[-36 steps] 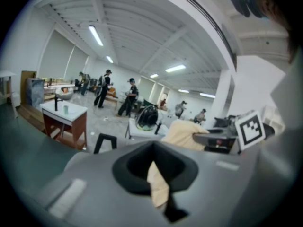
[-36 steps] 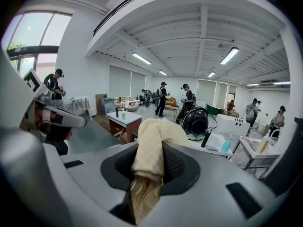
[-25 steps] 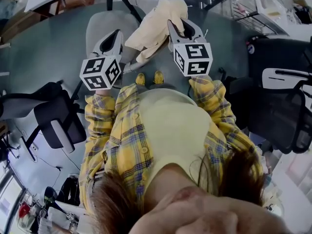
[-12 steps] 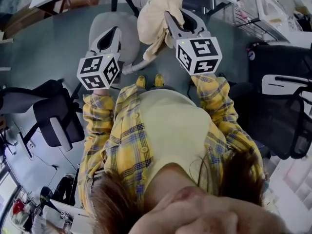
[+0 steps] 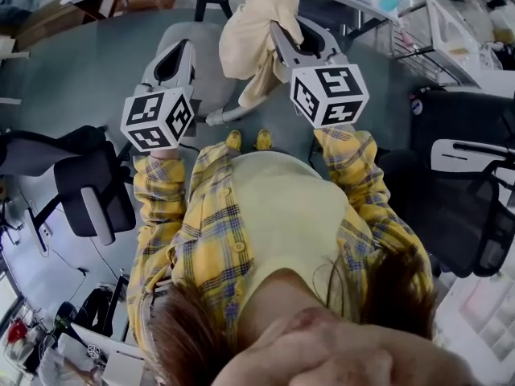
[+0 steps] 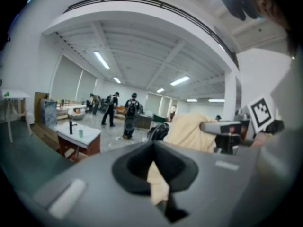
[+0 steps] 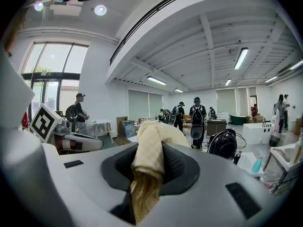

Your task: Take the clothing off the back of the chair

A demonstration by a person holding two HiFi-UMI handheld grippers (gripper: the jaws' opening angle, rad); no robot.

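Right gripper (image 5: 280, 32): clamped on the clothing (image 5: 245, 34). Its own view shows a cream fold bulging up between the jaws, with a darker, yellower tail hanging below them.
Clothing: a cream garment, bunched and hanging from the right gripper's tips. It is held up in the air, clear of the chair (image 5: 211, 67), with its loose end dangling over the chair's right edge in the head view.
Left gripper (image 5: 179, 51): jaws a narrow way apart and gripping nothing. A pale sliver shows through the gap in its own view (a cloth fold or the chair beyond, not clear which). In the head view no cloth runs to it.
Left gripper, place: over the pale grey chair, just beside the garment and apart from it.
Chair: pale grey, directly ahead of the person, below both grippers.
Marker cubes: the left one (image 5: 157, 121) and the right one (image 5: 328, 93) sit near the person's wrists.
Person: yellow plaid shirt (image 5: 201, 215), both arms stretched forward, yellow shoes (image 5: 233, 139) showing below.
Surroundings: black office chairs at the left (image 5: 92, 195) and the right (image 5: 463, 203). People (image 7: 196, 112) stand far off in an open room.
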